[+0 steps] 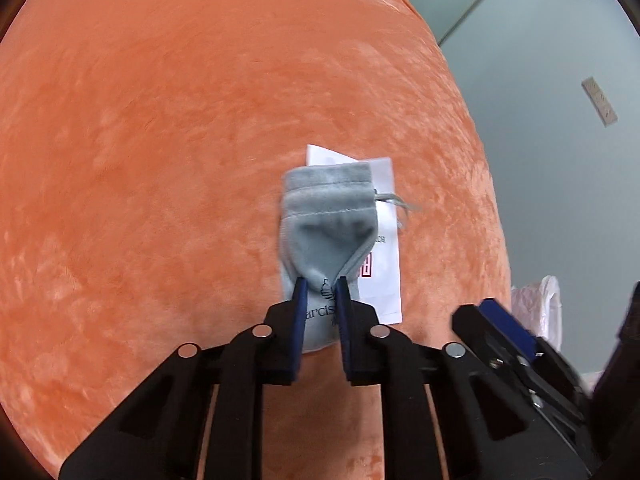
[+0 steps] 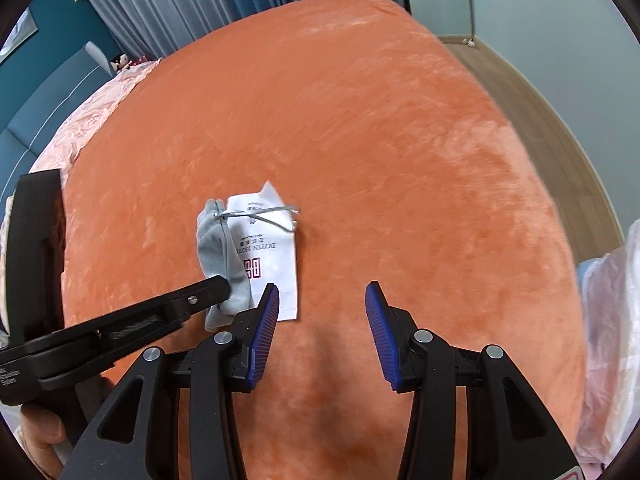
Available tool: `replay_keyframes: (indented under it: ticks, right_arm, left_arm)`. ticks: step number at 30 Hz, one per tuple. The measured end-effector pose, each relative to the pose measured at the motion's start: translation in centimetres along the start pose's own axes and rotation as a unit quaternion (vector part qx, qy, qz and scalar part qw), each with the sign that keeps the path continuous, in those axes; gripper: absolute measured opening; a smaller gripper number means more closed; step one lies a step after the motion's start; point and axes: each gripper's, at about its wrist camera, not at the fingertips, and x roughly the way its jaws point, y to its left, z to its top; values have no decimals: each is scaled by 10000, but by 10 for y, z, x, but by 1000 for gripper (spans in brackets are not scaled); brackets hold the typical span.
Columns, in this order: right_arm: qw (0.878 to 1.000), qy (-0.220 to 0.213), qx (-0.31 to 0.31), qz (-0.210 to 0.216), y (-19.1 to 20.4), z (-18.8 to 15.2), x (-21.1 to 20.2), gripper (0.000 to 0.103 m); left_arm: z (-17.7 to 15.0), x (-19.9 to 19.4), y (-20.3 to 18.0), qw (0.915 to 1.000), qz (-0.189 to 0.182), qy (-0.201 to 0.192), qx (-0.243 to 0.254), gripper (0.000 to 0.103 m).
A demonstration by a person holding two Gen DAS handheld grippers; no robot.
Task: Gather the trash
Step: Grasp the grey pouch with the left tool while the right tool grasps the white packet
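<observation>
A grey velvet drawstring pouch (image 1: 328, 216) lies on an orange bed cover (image 1: 160, 140), partly over a white paper sachet (image 1: 384, 264) with red print. My left gripper (image 1: 321, 282) is shut on the pouch's near end, which bunches between the blue pads. In the right wrist view the pouch (image 2: 218, 248) and the sachet (image 2: 276, 256) lie left of centre, with the left gripper (image 2: 218, 286) pinching the pouch. My right gripper (image 2: 322, 292) is open and empty just above the cover, its left fingertip close to the sachet's near corner.
A translucent plastic bag (image 2: 612, 320) hangs at the right edge, also in the left wrist view (image 1: 540, 304). The bed's right edge drops to a wooden floor (image 2: 560, 120). Pink bedding (image 2: 92, 120), a blue headboard and curtains lie at the far left.
</observation>
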Motion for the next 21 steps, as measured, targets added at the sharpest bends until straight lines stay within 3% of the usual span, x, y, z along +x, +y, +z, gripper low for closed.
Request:
replay_keyframes:
  ticks: [10, 12, 16, 17, 18, 19, 21]
  right_arm:
    - [9991, 351, -153, 198, 28, 2, 44, 44]
    - [9986, 413, -206, 242, 33, 2, 52, 38]
    - [9978, 468, -249, 390, 40, 2, 56, 11]
    - [9976, 473, -262, 426, 40, 1, 56, 7]
    - [9975, 480, -272, 443, 41, 1, 56, 5]
    - [9975, 471, -269, 442, 40, 0, 56, 4]
    - [9976, 451, -218, 473, 37, -2, 54, 3]
  left_arm:
    - [1, -13, 26, 9998, 44, -114, -131, 7]
    - [2, -13, 27, 9998, 92, -140, -111, 7]
    - [4, -13, 34, 9996, 29, -157, -236, 9]
    - [5, -14, 34, 9994, 30, -192, -299, 16]
    - [5, -15, 35, 9991, 46, -206, -363, 45]
    - [6, -17, 35, 9986, 78, -255, -453, 67]
    - [7, -19, 33, 9980, 3, -359, -512, 68]
